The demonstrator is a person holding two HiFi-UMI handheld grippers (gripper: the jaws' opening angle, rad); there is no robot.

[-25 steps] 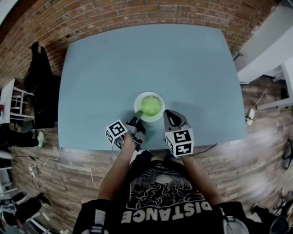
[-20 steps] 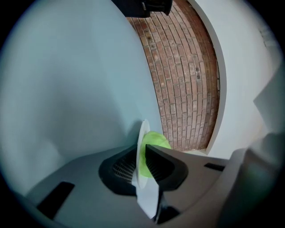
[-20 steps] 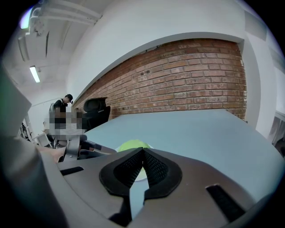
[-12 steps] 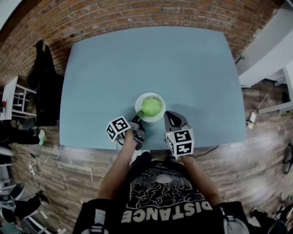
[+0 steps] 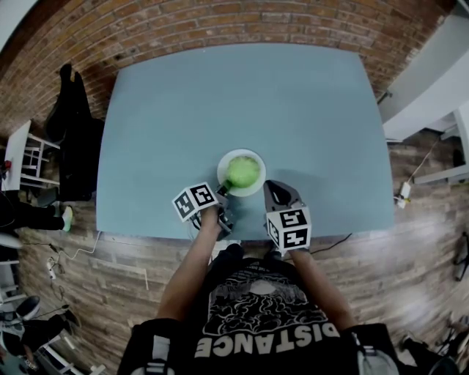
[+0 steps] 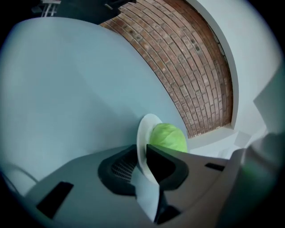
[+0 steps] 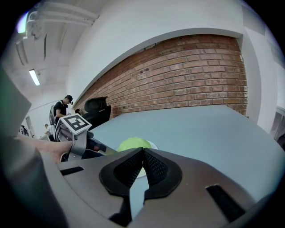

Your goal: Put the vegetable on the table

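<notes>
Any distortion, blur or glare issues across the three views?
Head view: strong fisheye, the table edges bow; light even, no glare. Left gripper view: black corners, the brick wall curves, the fingers close to the lens look soft, the cabbage clearer. Right gripper view: black corners too, a bright ceiling lamp at the left.

Three cameras: one overhead, two low on the grippers.
Head view looks steeply down from above the person onto the whole table [image 5: 293, 110], with the left gripper [image 5: 221, 192] and right gripper [image 5: 277, 189] at its near edge. Left gripper view is rolled sideways, right up against the plate [image 5: 256, 157], facing across to the brick wall [image 5: 220, 22]. Right gripper view sits low over the tabletop, near level, facing the same wall, with the left's marker cube [image 7: 75, 122] at its left. All three share plate, vegetable [image 5: 242, 171], table and wall.
</notes>
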